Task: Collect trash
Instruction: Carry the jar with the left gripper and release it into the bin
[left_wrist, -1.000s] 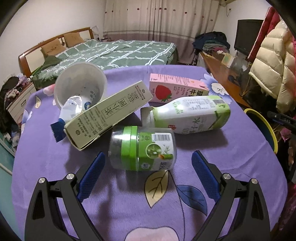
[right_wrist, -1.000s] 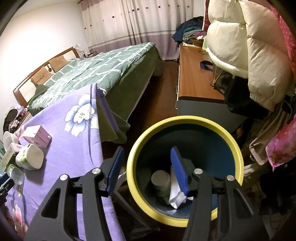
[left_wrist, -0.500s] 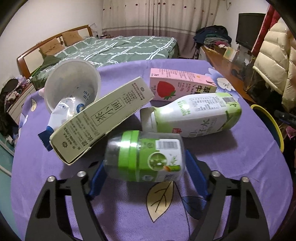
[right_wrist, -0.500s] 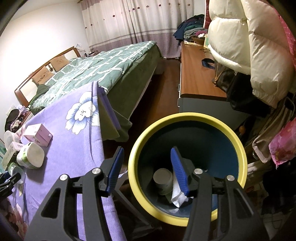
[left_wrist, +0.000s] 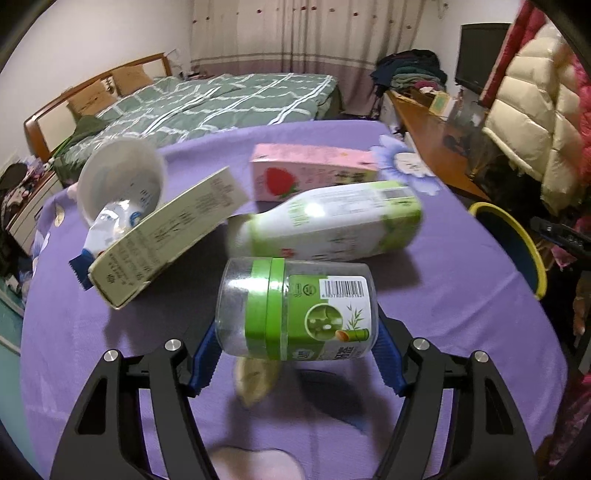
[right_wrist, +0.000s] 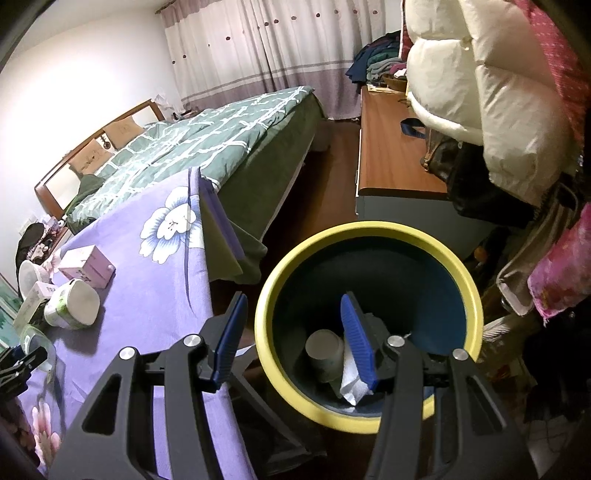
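My left gripper (left_wrist: 295, 354) is shut on a clear plastic jar with a green label (left_wrist: 295, 310) and holds it lifted above the purple tablecloth (left_wrist: 461, 314). Behind it lie a white and green bottle (left_wrist: 332, 225), a pink strawberry carton (left_wrist: 310, 171), a beige tea box (left_wrist: 166, 236) and a tipped white cup (left_wrist: 118, 181). My right gripper (right_wrist: 295, 339) is open and empty over the yellow-rimmed dark bin (right_wrist: 369, 236), which holds a cup (right_wrist: 325, 352) and white paper (right_wrist: 352, 380).
The bin's rim also shows at the right in the left wrist view (left_wrist: 524, 247). A green bed (right_wrist: 207, 147) stands behind the table. A wooden desk (right_wrist: 391, 155) and hanging coats (right_wrist: 498, 92) are at the right.
My left gripper closed on the jar and lifted it off the cloth. My right gripper stayed open and shifted slightly over the bin.
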